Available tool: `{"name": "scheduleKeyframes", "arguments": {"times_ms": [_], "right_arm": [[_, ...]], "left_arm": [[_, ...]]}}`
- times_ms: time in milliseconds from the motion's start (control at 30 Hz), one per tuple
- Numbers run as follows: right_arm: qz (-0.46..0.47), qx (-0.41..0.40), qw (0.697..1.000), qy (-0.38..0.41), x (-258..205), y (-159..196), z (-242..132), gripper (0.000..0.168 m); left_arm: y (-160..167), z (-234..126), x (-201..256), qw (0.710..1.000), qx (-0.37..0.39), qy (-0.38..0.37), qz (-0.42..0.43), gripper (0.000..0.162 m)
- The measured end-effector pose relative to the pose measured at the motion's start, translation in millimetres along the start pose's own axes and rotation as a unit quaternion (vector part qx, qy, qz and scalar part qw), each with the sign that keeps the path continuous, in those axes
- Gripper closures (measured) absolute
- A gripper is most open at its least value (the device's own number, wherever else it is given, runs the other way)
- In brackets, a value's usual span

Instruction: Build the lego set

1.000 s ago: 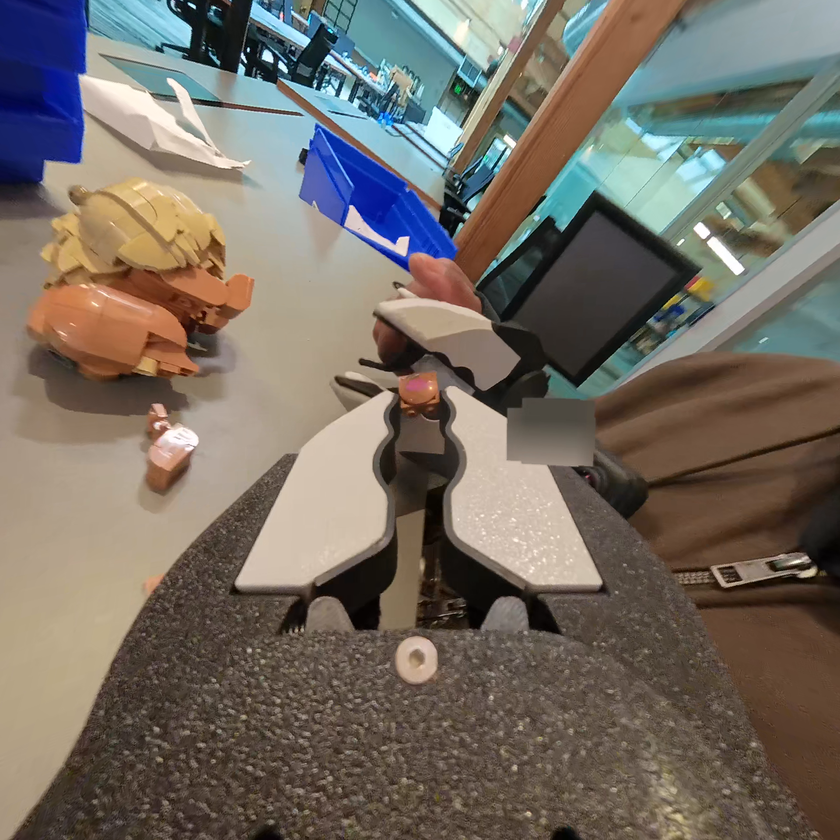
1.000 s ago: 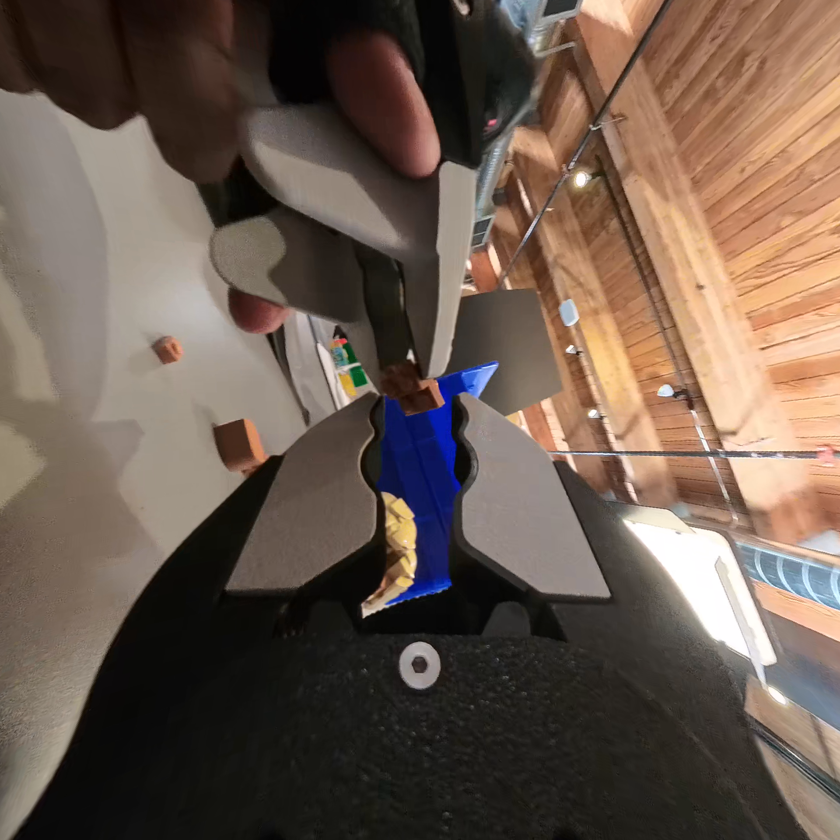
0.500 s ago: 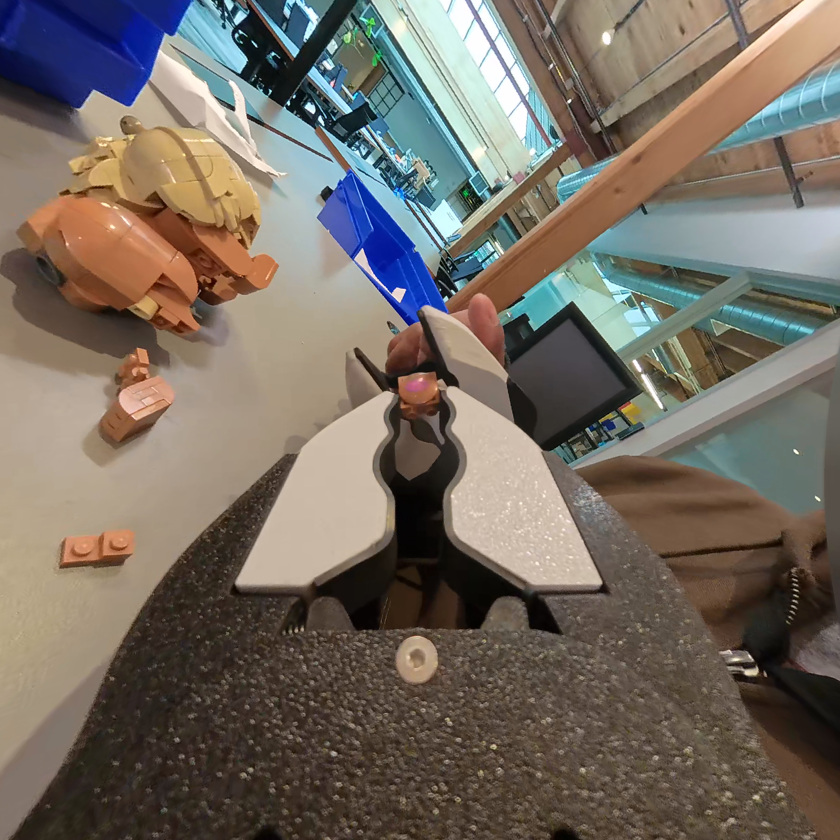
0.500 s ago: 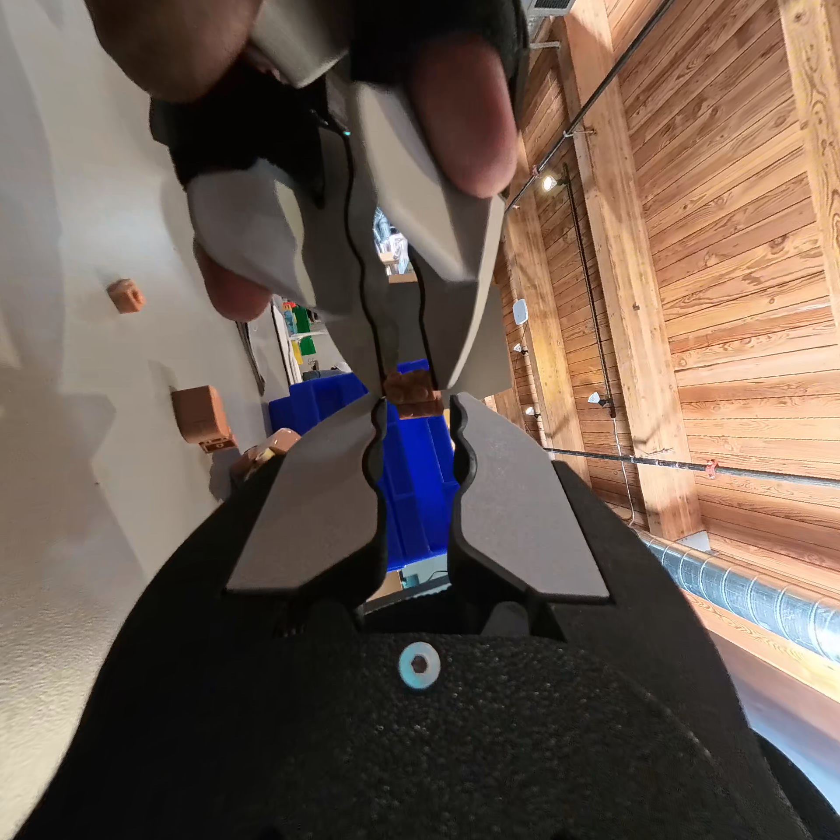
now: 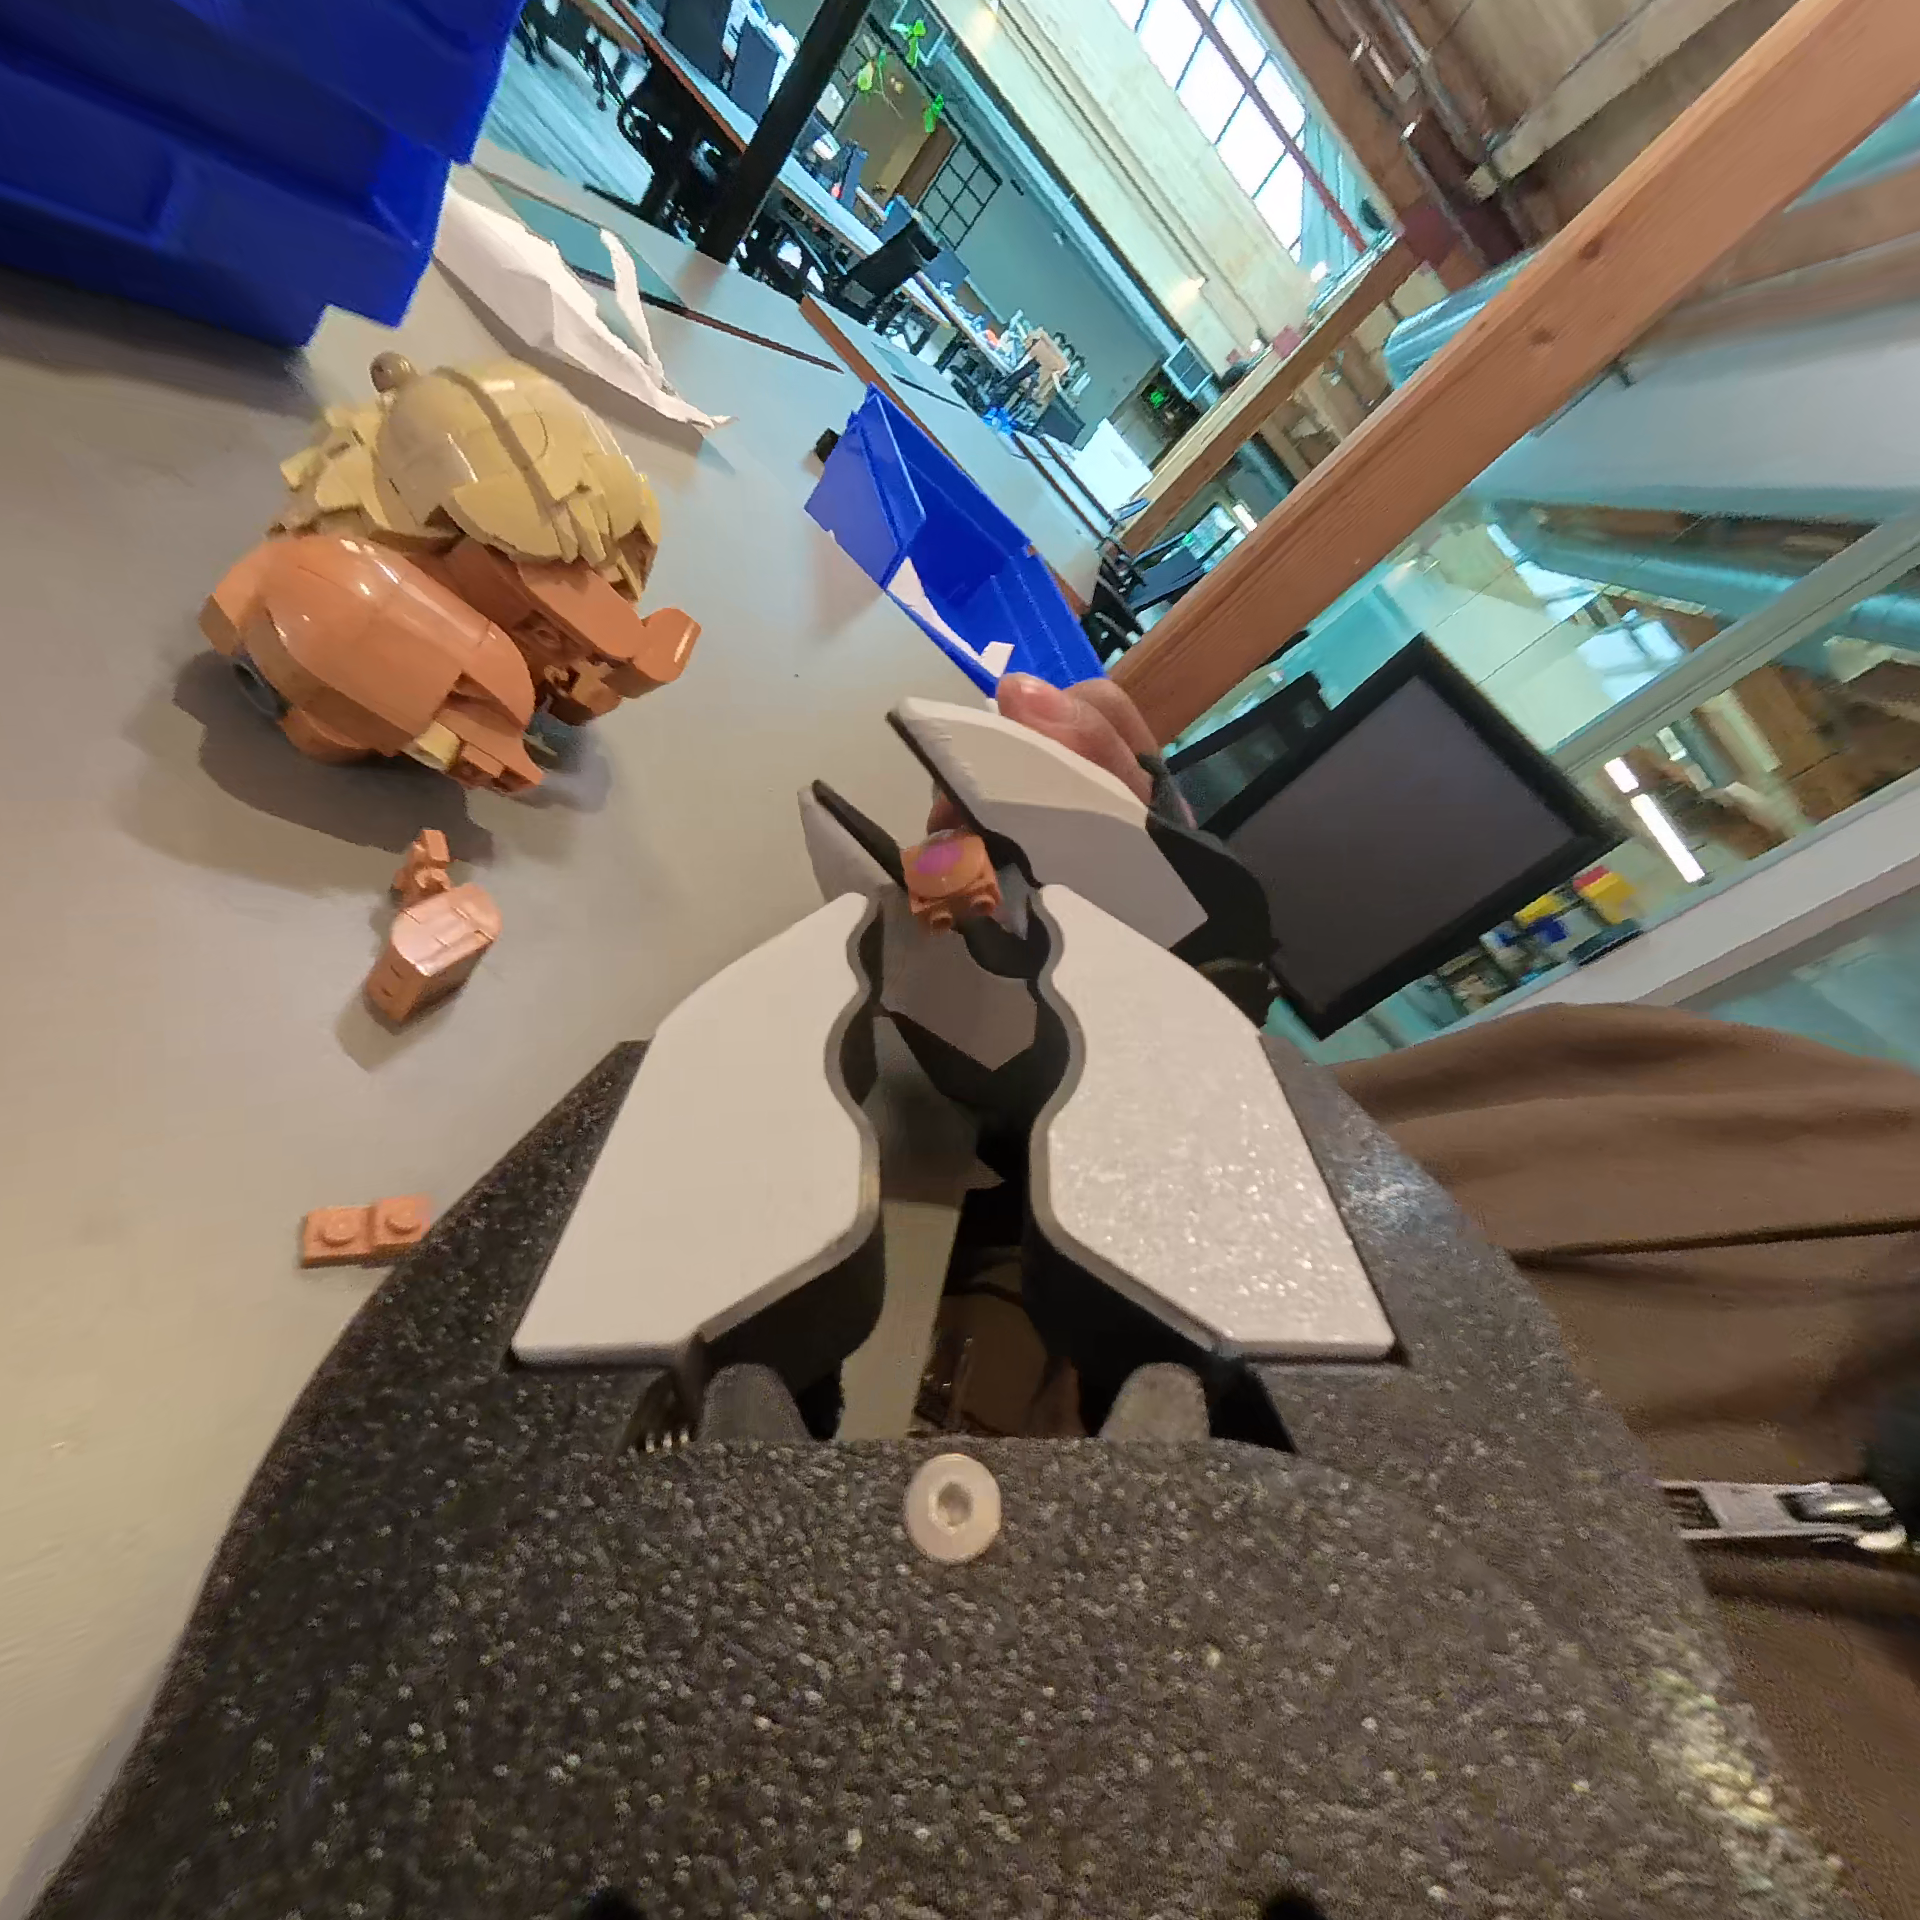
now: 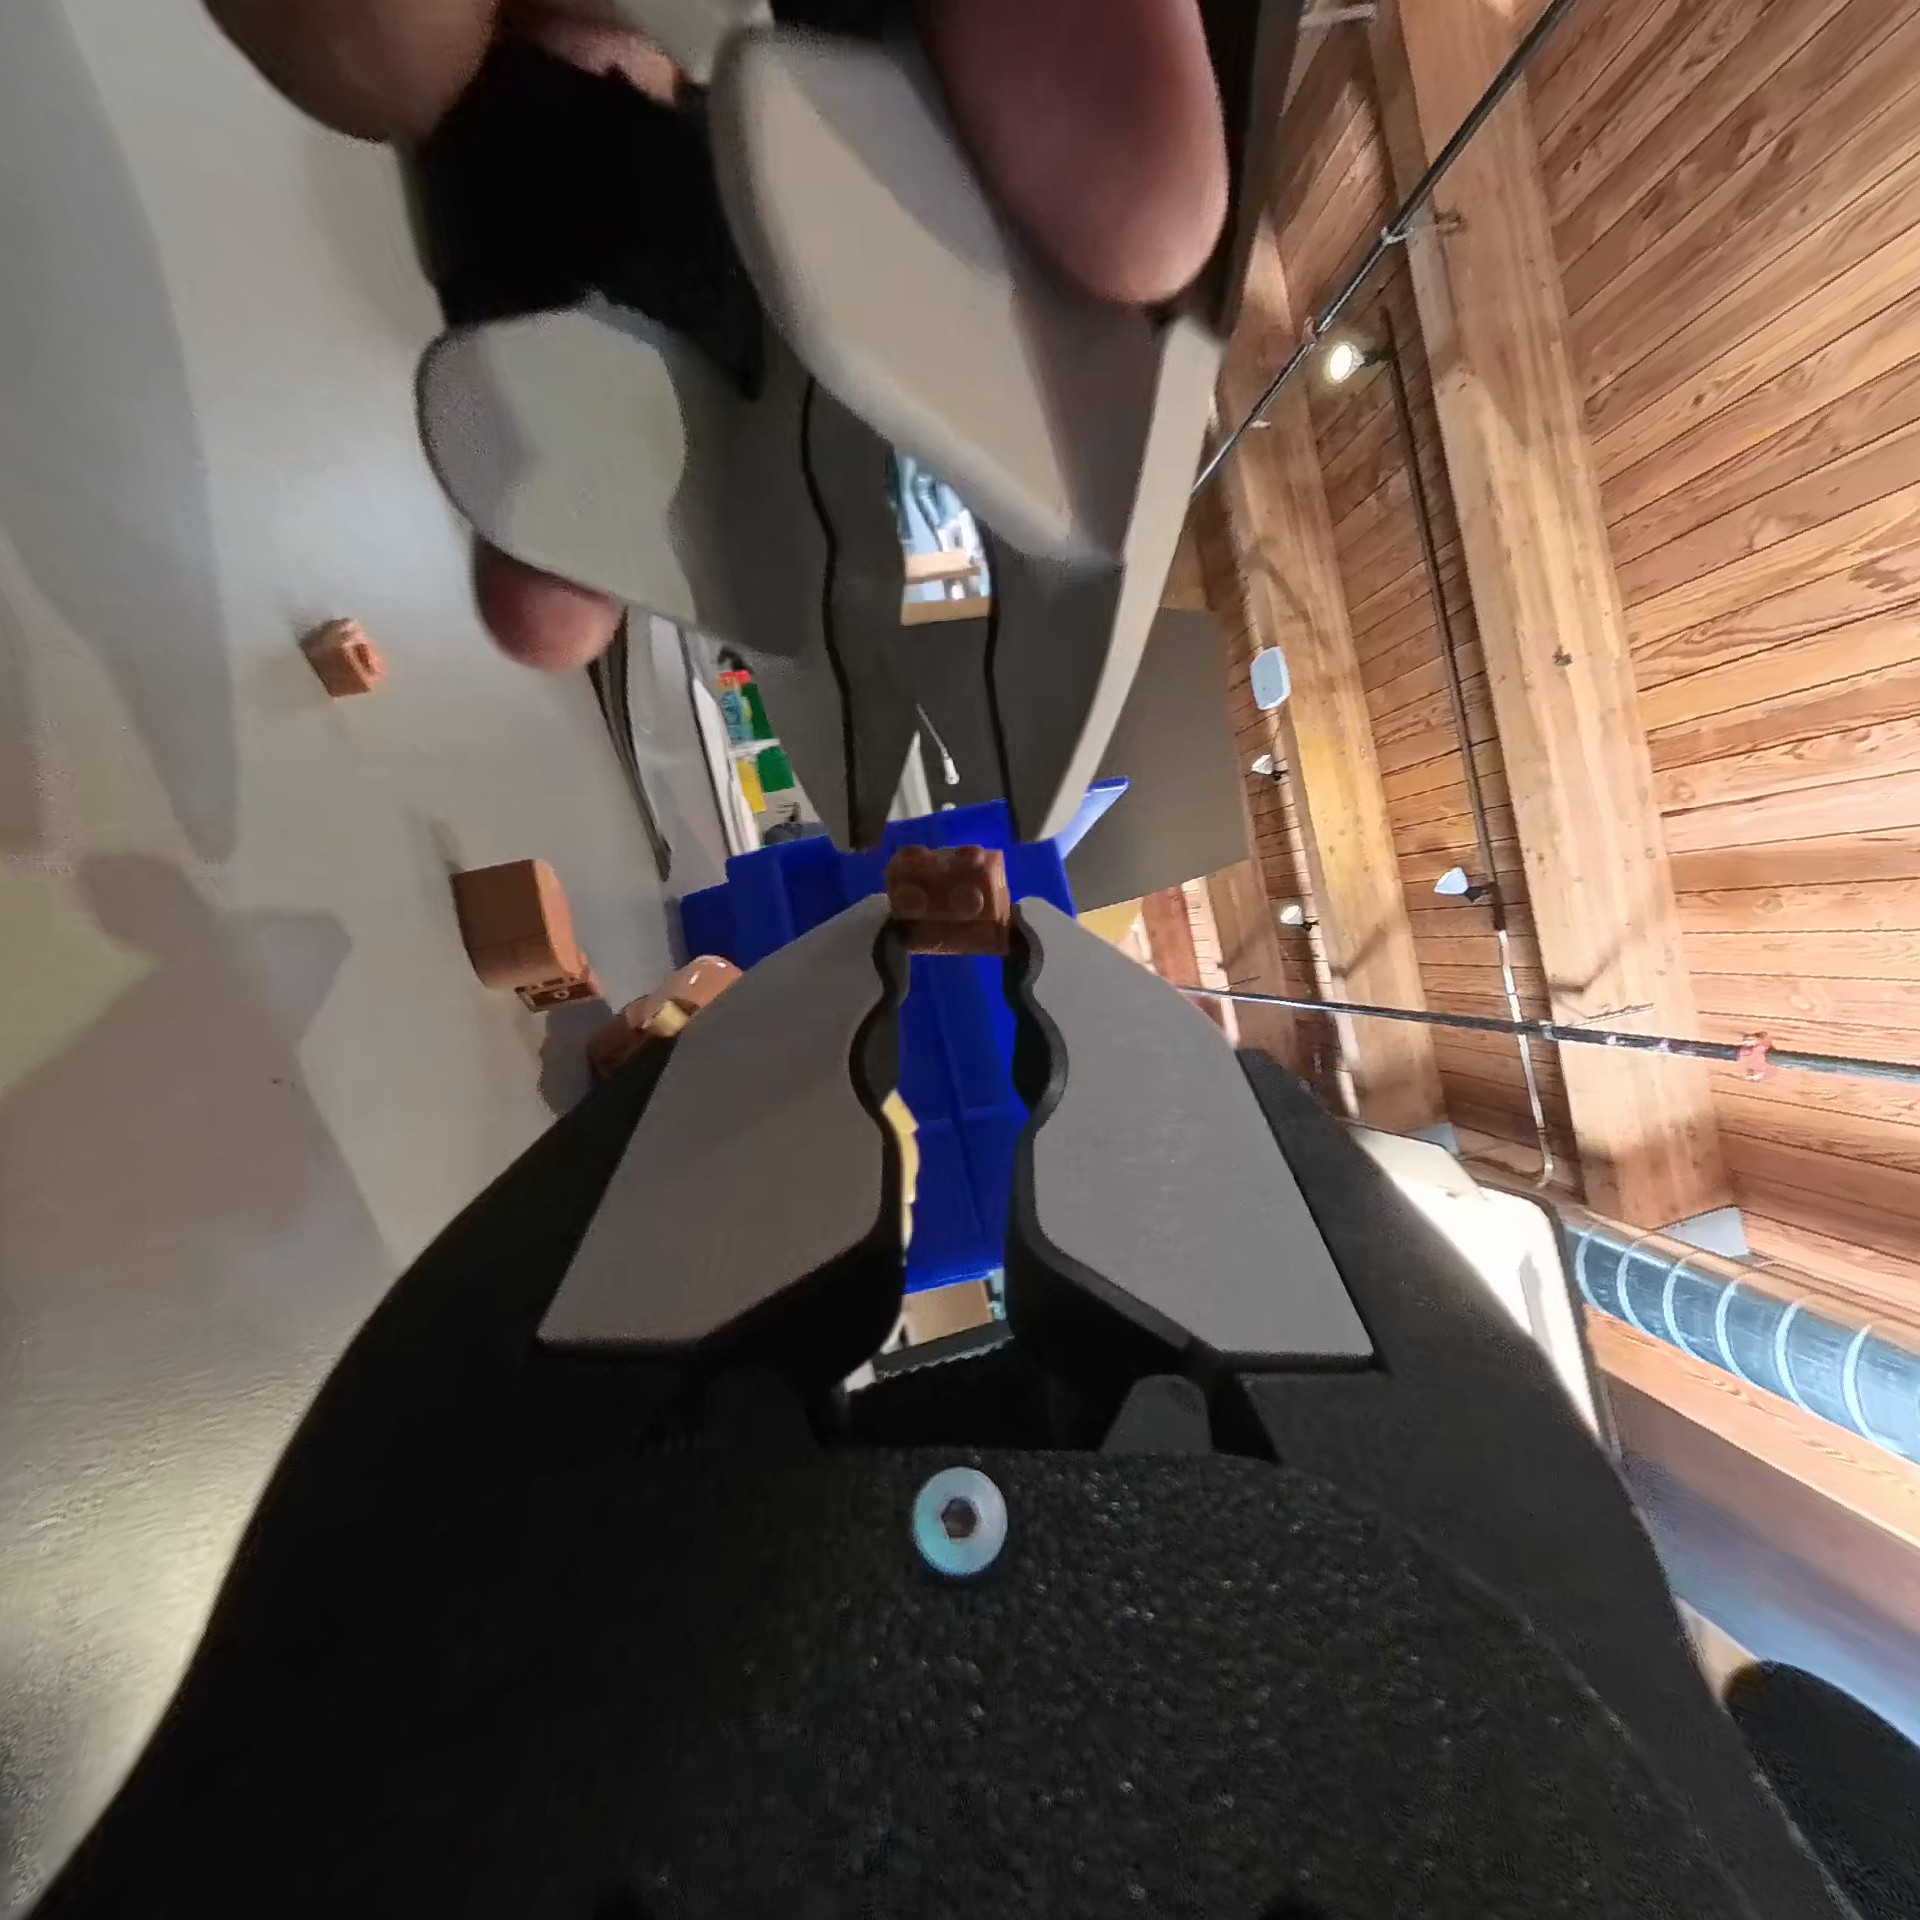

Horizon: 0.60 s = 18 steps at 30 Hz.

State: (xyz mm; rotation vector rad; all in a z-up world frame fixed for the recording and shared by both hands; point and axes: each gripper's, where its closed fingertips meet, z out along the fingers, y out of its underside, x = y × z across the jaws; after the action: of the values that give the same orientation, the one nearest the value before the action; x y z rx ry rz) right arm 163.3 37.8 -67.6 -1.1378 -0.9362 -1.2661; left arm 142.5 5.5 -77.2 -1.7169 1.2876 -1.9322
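Your right tool (image 6: 948, 920) pinches a small brown brick (image 6: 948, 900); your left tool (image 5: 954, 914) is parted, its tips clear of the brick, above the counter (image 5: 156, 1039).

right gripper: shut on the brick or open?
Shut on the brown brick. In the right wrist view the right gripper has both fingertips pressed against the brick's sides, holding it clear of the table.

Grey table (image 5: 125, 1039); wood-plank wall (image 6: 1714, 520); glass partitions (image 5: 1558, 582); diagonal timber beam (image 5: 1507, 343)

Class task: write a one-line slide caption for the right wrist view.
Right gripper pinches a small brown brick between its jaws, tip to tip with the left gripper above a grey table.
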Motion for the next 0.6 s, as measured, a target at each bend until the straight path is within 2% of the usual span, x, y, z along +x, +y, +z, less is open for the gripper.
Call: {"name": "scheduleKeyframes", "arguments": {"times_ms": [100,200,267,433,600], "right_arm": [[0.020,-0.005,1.000,-0.022,-6,3,2,0.152],[0.054,-0.007,0.997,-0.045,-10,5,3,0.152],[0.070,-0.006,0.996,-0.055,-11,5,3,0.152],[0.079,-0.006,0.995,-0.069,-16,4,3,0.152],[0.077,-0.016,0.995,-0.066,-16,8,4,0.151]], "left_arm": [[-4,-5,1,0.995,0.004,-0.025,0.096,0.135],[0,-4,-4,0.973,-0.016,-0.066,0.220,0.136],[3,-1,-6,0.959,-0.027,-0.076,0.271,0.138],[3,6,-11,0.941,-0.022,-0.098,0.323,0.149],[2,9,-15,0.926,-0.018,-0.127,0.354,0.151]]}}
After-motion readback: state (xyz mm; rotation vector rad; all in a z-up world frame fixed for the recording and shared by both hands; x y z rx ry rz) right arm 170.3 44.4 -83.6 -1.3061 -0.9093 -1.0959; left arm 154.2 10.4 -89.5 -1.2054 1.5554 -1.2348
